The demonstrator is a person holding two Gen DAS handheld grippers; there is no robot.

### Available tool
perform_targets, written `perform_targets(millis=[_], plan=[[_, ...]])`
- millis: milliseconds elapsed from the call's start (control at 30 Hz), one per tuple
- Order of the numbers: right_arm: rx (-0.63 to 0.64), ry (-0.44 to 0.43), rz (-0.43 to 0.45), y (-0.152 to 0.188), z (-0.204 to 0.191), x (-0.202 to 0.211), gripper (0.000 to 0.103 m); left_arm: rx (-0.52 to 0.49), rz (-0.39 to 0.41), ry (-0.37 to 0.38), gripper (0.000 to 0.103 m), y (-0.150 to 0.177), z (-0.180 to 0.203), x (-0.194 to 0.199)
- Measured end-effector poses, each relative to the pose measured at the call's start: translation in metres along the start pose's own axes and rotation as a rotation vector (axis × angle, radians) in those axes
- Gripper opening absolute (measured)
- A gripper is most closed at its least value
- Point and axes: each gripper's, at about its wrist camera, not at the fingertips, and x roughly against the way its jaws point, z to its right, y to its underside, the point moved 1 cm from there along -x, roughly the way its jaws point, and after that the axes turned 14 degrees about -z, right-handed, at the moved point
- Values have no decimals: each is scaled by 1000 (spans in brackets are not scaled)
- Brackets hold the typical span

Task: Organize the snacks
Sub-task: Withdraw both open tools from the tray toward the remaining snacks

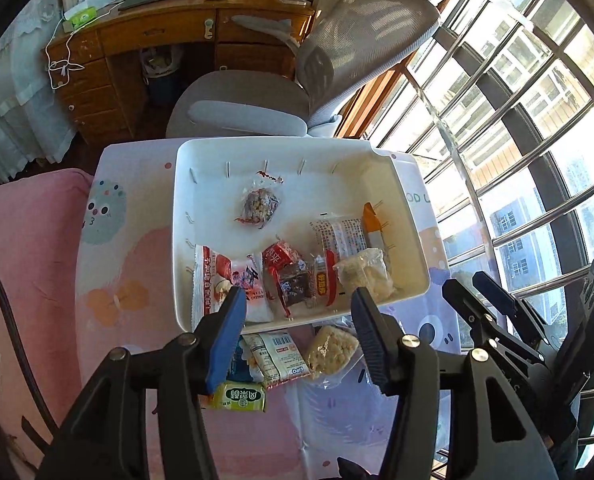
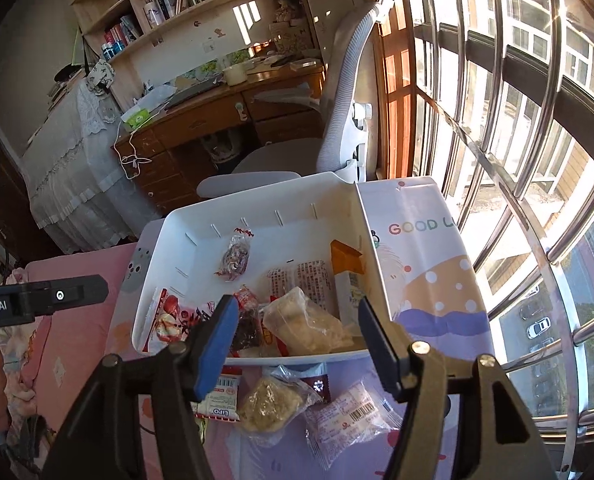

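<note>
A white bin (image 1: 217, 152) (image 2: 201, 216) on a small patterned table holds several snack packets, among them a nut pack (image 1: 259, 205) (image 2: 235, 258) and a clear rice-cake pack (image 1: 365, 272) (image 2: 309, 320). In front of the bin lie loose snacks: a LIPO packet (image 1: 279, 354) (image 2: 219, 398), a green packet (image 1: 239, 396), a rice-cake pack (image 1: 331, 348) (image 2: 271, 402) and a clear barcode packet (image 2: 347, 418). My left gripper (image 1: 297, 320) is open and empty above the bin's near edge. My right gripper (image 2: 297, 328) is open and empty above the same edge; it also shows in the left wrist view (image 1: 493, 296).
The table's patterned cloth (image 1: 117, 264) (image 2: 425, 240) lies beside a pink bed cover (image 1: 25, 260) on the left. A grey office chair (image 1: 281, 96) (image 2: 297, 156) stands behind the table, with a wooden desk (image 1: 157, 36) beyond. Barred windows (image 2: 517, 160) run along the right.
</note>
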Motion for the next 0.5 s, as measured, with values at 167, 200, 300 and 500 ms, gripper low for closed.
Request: perform_targets(millis=[167, 200, 300, 500], plan=[[4, -15, 11, 19, 12, 22, 69, 19, 14, -14, 54, 32, 11, 12], [5, -16, 12, 23, 13, 26, 70, 26, 15, -18, 55, 38, 13, 14], [9, -22, 11, 34, 20, 36, 70, 60, 17, -33, 56, 57, 17, 16], [22, -27, -8, 56, 37, 47, 72, 125, 18, -57, 56, 94, 24, 18]])
